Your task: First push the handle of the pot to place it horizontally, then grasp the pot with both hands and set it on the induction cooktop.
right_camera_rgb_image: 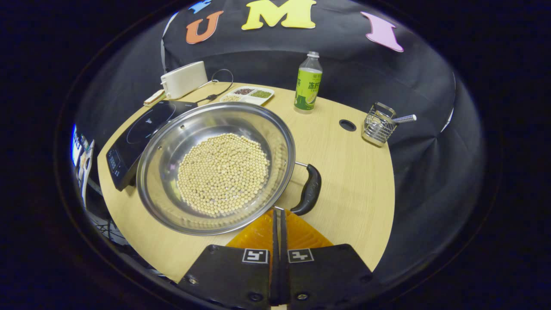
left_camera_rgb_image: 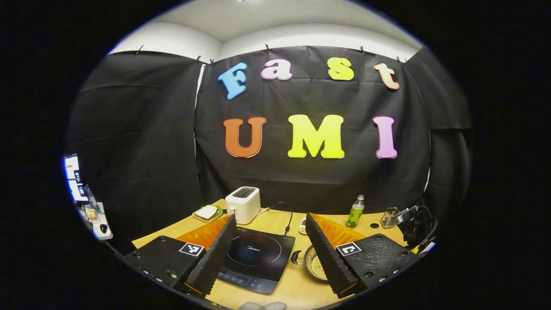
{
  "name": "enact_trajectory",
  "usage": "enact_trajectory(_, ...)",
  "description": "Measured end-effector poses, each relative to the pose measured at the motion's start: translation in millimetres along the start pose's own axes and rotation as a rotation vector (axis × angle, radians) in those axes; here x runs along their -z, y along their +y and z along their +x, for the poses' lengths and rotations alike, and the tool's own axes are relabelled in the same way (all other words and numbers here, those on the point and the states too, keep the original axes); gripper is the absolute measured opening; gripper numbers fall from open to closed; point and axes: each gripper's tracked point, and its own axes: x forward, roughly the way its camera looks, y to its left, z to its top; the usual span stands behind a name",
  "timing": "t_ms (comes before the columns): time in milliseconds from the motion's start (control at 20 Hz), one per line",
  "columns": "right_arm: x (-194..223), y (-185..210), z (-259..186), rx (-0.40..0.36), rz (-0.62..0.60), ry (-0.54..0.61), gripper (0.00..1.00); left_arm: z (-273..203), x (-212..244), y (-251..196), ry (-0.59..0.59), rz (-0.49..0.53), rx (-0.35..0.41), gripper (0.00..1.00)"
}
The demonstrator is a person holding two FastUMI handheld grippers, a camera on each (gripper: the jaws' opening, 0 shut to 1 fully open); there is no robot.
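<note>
**Pot of beans beside the cooktop, one gripper spread, one closed**

Black cloth hung behind a round, light wooden table (left_camera_rgb_image: 275, 224) in the left gripper view. The left gripper (left_camera_rgb_image: 273, 252) hovered above the near edge with its two fingers spread wide. Between those fingers lay the flat black induction cooktop (left_camera_rgb_image: 254, 258). Just right of it sat the round steel pot (left_camera_rgb_image: 313, 263), partly hidden behind the gripper's right-hand finger, with one dark loop handle toward the cooktop. Farther back stood a white toaster (left_camera_rgb_image: 243, 204), a plate with a sandwich (left_camera_rgb_image: 208, 212), a green-labelled plastic bottle (left_camera_rgb_image: 355, 212) and a small wire basket (left_camera_rgb_image: 389, 217).

In the right gripper view the pot (right_camera_rgb_image: 172, 142) lay just ahead of the right gripper (right_camera_rgb_image: 277, 219), a bed of pale round beans (right_camera_rgb_image: 223, 173) covering its bottom. The right gripper's fingers were pressed together with nothing between them, their tips just at the pot's near rim, beside the black side handle (right_camera_rgb_image: 309, 190) on the pot's right. The cooktop (right_camera_rgb_image: 137, 133) lay left of and behind the pot, its edge tucked behind the pot's rim. A divided white tray of grains (right_camera_rgb_image: 247, 94), the toaster (right_camera_rgb_image: 184, 79), the bottle (right_camera_rgb_image: 308, 84) and the wire basket (right_camera_rgb_image: 379, 127) stood toward the far side.
</note>
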Motion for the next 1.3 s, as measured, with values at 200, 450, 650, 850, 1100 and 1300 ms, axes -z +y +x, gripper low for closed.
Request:
enact_trajectory(200,2,-3,-9,0.013,0.024,-0.02,0.0,10,8,-7,0.023,-0.001,0.029,0.96)
enact_trajectory(450,1,-8,-35,0.063,0.067,-0.078,0.01,27,22,-21,0.039,0.01,0.117,0.96)
enact_trajectory(650,0,2,-50,0.049,0.121,-0.12,0.05,47,43,-32,0.082,0.02,0.187,0.96)
enact_trajectory(850,-2,3,-54,0.058,0.175,-0.141,0.39,67,75,-38,0.152,0.03,0.233,0.96)
enact_trajectory(1100,-8,2,-46,0.055,0.241,-0.154,0.71,94,123,-47,0.246,0.064,0.265,0.96)
enact_trajectory(1300,-21,-3,-30,0.063,0.261,-0.16,0.82,111,169,-59,0.34,0.094,0.279,0.96)
